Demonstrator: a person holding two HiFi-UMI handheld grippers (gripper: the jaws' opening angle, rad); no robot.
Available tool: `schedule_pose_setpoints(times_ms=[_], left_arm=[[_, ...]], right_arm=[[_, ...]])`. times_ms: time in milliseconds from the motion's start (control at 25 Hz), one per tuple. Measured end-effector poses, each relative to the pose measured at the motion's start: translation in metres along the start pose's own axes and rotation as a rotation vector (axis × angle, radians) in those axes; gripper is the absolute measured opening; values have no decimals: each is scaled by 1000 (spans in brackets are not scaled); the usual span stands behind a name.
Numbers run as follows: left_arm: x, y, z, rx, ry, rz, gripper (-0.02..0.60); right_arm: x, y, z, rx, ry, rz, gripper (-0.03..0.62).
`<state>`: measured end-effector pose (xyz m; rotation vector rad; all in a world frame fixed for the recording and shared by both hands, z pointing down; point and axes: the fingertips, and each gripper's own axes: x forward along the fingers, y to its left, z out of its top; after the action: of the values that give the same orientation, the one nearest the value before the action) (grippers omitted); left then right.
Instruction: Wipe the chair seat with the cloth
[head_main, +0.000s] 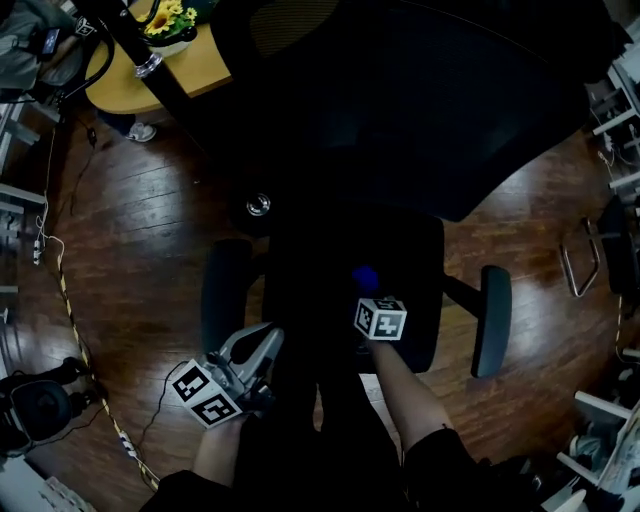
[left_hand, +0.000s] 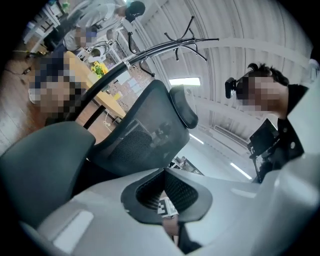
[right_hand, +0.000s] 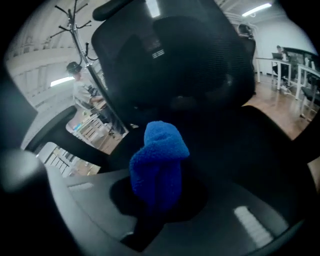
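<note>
Right hand-held gripper clamped on blue cloth over chair seat

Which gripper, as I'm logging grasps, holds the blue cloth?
The right gripper: the blue cloth sits clamped between its jaws, whereas the left gripper's jaws meet on nothing.

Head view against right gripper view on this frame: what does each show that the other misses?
Only the head view: the left tool held off the seat near the left armrest, the wooden floor, and a table with yellow flowers.
Only the right gripper view: the right tool with its jaws closed on the blue cloth, ceiling lights, and a person in the background.
Both: the black chair seat, its mesh backrest, and the cloth, just a small blue patch from above.
</note>
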<state>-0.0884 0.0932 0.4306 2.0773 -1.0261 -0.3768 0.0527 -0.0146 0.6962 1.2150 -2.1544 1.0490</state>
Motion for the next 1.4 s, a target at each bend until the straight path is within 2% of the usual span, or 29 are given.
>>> schedule_pose_setpoints(times_ms=[200,320,440,560,760,1000,1200,1400], left_arm=[[-27,5,18,-21,-74,42,-9],[-37,10,24,-10,-94,60,-9],[-45,13,24,-14,-101,74,-9],[-45,14,21,-22,-90,73,-9],[-26,13,17,-16,-50,34,-9],[11,7,9,5,27,-20,-9],[42,6,3,5,94,-82,-9],[67,-9,-6,22,135,-124,-9]], right_arm=[[48,124,-42,-96,119,209,35],[63,177,-66,-164,174,301,35],[67,194,-79,-202,170,325,35],[62,189,-80,-219,156,331,35],[53,135,-78,-180,144,254,35],[8,17,-74,-99,122,43,35],[-54,-74,-76,38,95,-165,35],[-105,-145,-70,101,46,-303,35]])
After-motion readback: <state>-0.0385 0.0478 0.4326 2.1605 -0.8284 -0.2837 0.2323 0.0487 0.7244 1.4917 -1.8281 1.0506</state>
